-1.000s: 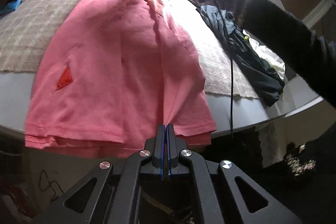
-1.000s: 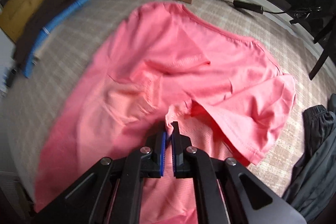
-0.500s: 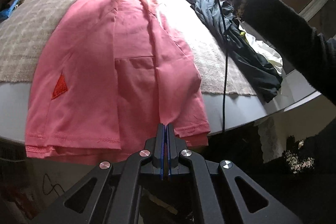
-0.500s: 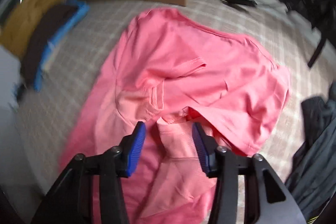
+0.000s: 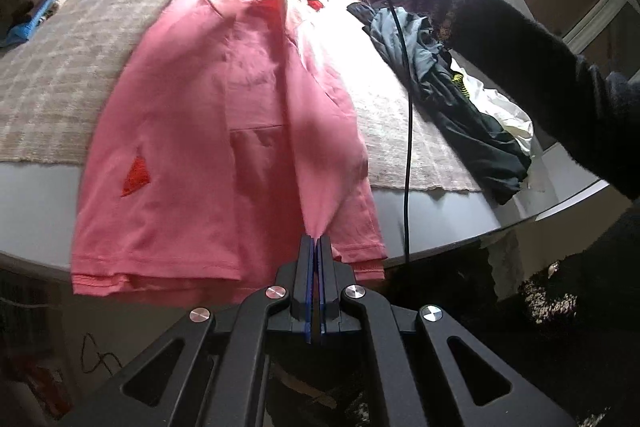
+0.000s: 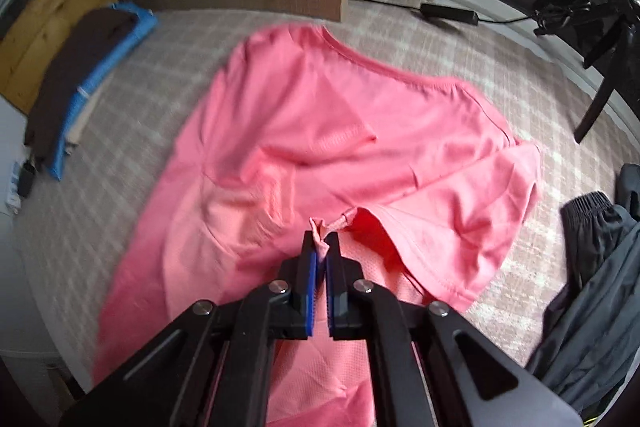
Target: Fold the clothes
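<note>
We are finding the pink shirt lying spread on the checked bed cover, its hem hanging over the near edge. Our left gripper is clamping a pinch of fabric at the hem. Our right gripper is pinching a fold near the collar end, lifting it. A dark clothes pile is lying beside the shirt.

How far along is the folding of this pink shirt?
Early on. Done: the pink shirt lies spread on the bed, one side already turned inward along its length. In hand: the left tool pinches the hem and the right tool pinches fabric at the collar end, lifting a ridge between them. Left: laying that fold down, folding crosswise, then the dark clothes beside it.
</note>
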Action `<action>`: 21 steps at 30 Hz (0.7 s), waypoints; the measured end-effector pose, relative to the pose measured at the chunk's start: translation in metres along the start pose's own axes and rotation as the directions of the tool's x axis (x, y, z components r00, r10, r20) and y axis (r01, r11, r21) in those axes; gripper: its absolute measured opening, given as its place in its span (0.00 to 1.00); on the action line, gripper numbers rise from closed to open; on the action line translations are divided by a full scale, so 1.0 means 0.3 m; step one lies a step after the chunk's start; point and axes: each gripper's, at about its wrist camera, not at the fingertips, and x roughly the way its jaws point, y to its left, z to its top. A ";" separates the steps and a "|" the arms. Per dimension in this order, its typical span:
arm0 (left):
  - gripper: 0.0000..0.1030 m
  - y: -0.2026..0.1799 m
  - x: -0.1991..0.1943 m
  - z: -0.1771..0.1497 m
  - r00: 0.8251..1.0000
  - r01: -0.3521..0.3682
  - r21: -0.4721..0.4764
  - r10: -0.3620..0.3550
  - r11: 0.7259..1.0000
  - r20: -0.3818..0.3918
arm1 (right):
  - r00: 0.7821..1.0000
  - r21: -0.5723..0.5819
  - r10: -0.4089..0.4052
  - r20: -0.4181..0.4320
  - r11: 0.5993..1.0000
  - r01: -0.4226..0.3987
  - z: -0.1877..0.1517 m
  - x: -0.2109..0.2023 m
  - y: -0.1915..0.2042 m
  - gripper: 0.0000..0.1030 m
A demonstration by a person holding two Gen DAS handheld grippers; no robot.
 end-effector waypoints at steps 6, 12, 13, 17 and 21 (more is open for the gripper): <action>0.01 0.062 0.046 -0.012 0.998 -0.039 -0.043 0.037 0.998 -0.060 | 0.997 -0.034 -0.017 -0.074 0.999 0.015 -0.007 0.103 0.059 0.07; 0.06 0.093 -0.050 -0.039 0.990 -0.105 -0.027 0.102 0.994 -0.100 | 0.989 -0.031 0.132 0.064 0.991 -0.130 -0.179 -0.189 -0.019 0.23; 0.06 0.100 -0.074 -0.041 0.988 -0.124 -0.019 0.122 0.992 -0.100 | 0.981 -0.035 0.173 0.087 0.985 -0.170 -0.258 -0.253 -0.037 0.29; 0.06 0.111 -0.131 -0.014 0.984 -0.150 0.031 0.153 0.988 -0.092 | 0.953 -0.019 0.283 0.106 0.959 -0.283 -0.633 -0.418 -0.063 0.31; 0.10 0.089 -0.096 0.066 0.987 -0.121 0.155 0.136 0.980 -0.089 | 0.946 0.139 0.314 0.079 0.936 -0.322 -1.085 -0.436 -0.021 0.31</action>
